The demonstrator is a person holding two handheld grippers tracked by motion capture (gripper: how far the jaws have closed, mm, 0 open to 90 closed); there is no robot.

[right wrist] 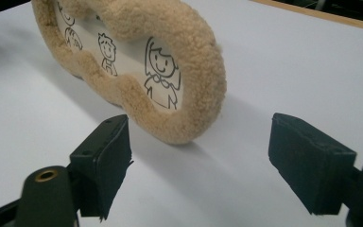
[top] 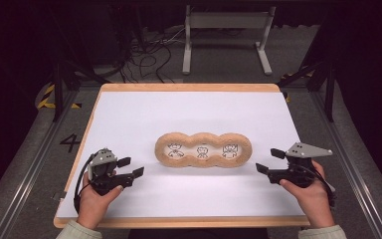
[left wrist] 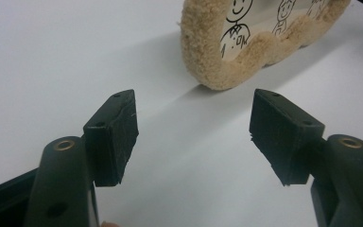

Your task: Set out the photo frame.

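Bright white table (top: 129,114), dark surroundings, soft shadows, slightly blurry

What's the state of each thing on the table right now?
Plush frame: lying flat on the white table, untouched, three cartoon drawings face up.
Left hand-held gripper: open, empty, short of the frame's left end.
Right hand-held gripper: open, empty, short of its right end.

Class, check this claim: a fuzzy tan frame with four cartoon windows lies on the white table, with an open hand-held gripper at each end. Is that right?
Not quite: the fuzzy frame has three cartoon windows, not four, as the high view shows. The rest holds: it lies on the white table, with the open left hand-held gripper and right hand-held gripper at its ends.
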